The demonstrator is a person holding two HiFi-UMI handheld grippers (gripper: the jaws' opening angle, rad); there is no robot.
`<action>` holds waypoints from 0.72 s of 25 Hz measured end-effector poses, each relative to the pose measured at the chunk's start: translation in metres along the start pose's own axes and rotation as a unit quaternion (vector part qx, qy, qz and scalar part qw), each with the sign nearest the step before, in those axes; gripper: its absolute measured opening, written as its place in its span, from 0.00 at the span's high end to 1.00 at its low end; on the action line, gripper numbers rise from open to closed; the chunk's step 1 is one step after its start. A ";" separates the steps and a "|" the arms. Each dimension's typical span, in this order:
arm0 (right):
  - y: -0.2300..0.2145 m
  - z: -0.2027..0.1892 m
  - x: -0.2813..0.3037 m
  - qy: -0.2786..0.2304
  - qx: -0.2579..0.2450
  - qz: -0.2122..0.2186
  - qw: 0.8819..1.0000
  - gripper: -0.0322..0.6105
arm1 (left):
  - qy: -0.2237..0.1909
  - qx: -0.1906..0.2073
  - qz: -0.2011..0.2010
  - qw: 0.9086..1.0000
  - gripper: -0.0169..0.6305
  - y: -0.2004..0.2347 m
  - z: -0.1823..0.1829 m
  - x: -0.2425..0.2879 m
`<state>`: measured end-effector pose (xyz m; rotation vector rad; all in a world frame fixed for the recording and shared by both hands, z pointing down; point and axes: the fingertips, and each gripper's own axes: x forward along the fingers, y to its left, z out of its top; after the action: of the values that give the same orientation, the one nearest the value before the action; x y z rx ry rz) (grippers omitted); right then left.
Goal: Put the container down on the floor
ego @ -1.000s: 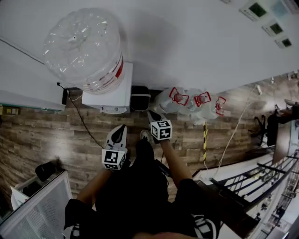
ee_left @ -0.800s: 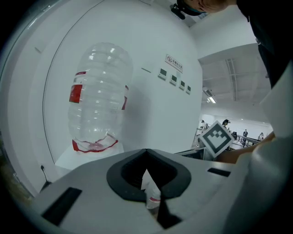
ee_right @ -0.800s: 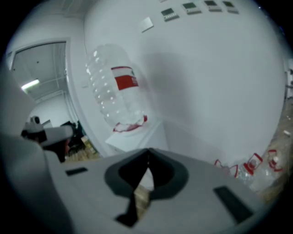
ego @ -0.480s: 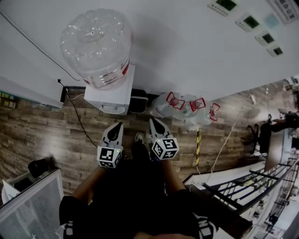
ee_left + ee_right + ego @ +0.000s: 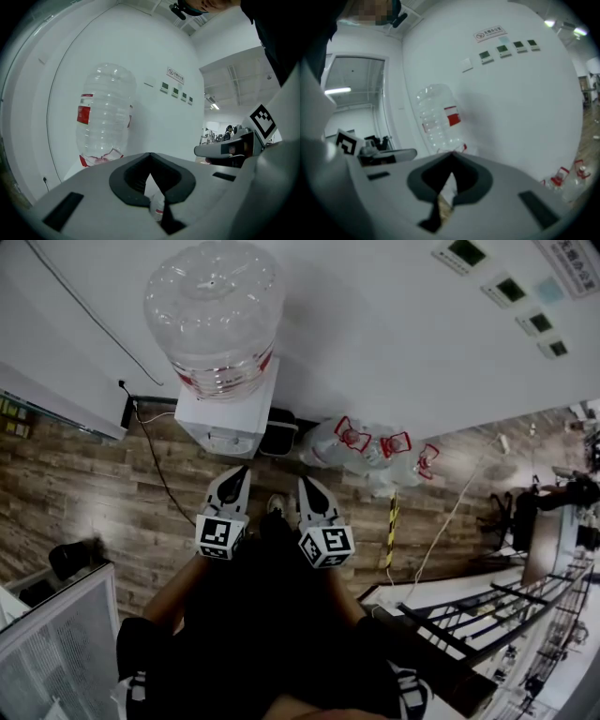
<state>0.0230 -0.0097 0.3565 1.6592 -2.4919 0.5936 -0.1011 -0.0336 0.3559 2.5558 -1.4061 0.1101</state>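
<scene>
Both tools look empty, left gripper and right gripper with jaws together and held off everything, while the clear red-handled jugs sit on the wood floor beside the water dispenser, so put-down looks done

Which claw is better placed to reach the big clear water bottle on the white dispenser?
Left, probably: the left claw points almost straight at the big clear water bottle; the right claw is further aside.

water dispenser: 1 | bottle on it: 1 | red-handled containers on floor: 3
</scene>
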 end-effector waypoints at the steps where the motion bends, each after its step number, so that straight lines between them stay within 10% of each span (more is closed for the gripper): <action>1: 0.001 -0.001 0.000 0.002 0.000 -0.001 1.000 0.90 | -0.002 0.000 0.000 1.000 0.93 0.001 0.001 0.000; 18: 0.009 -0.001 -0.009 -0.009 0.009 0.002 1.000 0.90 | -0.004 0.008 -0.014 1.000 0.93 -0.005 0.000 -0.004</action>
<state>0.0185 0.0014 0.3530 1.6743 -2.5098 0.6073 -0.0987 -0.0276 0.3542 2.5919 -1.3770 0.1065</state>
